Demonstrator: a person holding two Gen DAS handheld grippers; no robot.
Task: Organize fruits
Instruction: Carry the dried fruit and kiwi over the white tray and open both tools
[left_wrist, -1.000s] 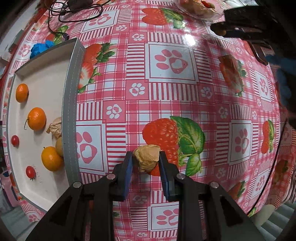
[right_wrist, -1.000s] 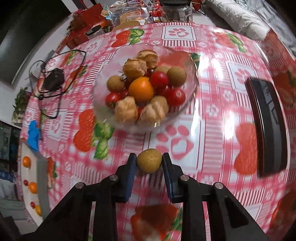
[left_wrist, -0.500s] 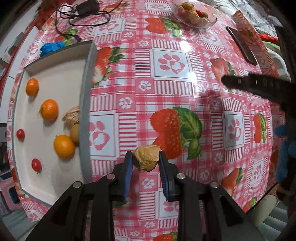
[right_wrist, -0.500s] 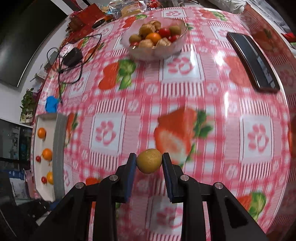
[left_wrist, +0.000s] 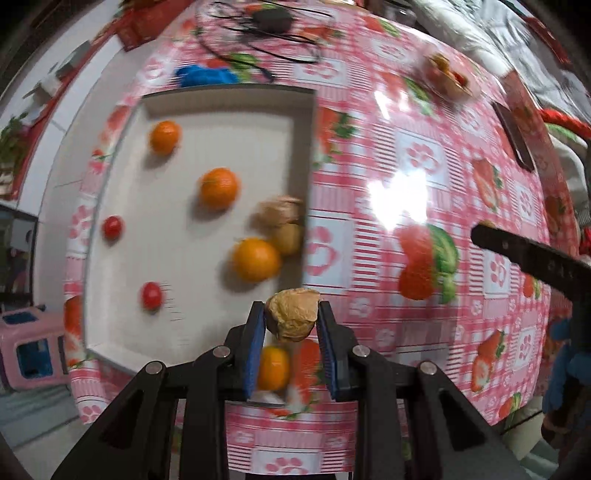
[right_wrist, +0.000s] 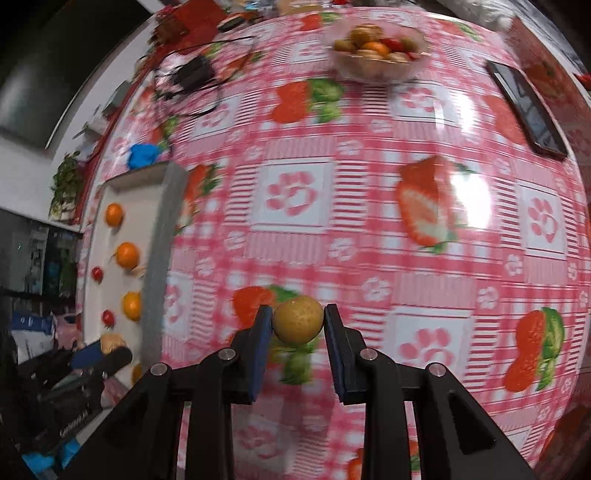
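Observation:
My left gripper (left_wrist: 291, 323) is shut on a wrinkled tan walnut (left_wrist: 292, 314) and holds it above the near right edge of the white tray (left_wrist: 184, 325). The tray holds oranges (left_wrist: 218, 187), cherry tomatoes (left_wrist: 151, 295), a walnut (left_wrist: 280, 210) and a brownish round fruit (left_wrist: 290, 238). My right gripper (right_wrist: 298, 321) is shut on a brownish-yellow round fruit (right_wrist: 297, 320) above the tablecloth, right of the tray (right_wrist: 157, 258). The glass fruit bowl (right_wrist: 376, 46) stands at the far side. The left gripper (right_wrist: 107, 350) with its walnut shows at the tray's near end.
A dark phone (right_wrist: 526, 110) lies at the far right of the table. Black cables and an adapter (right_wrist: 192, 74) and a blue object (right_wrist: 142, 155) lie beyond the tray. The right gripper's arm (left_wrist: 532, 254) shows at the right edge of the left wrist view.
My left gripper has moved left with the walnut, from over the tablecloth to the tray's edge. My right gripper has moved away from the bowl toward the tray with the round fruit.

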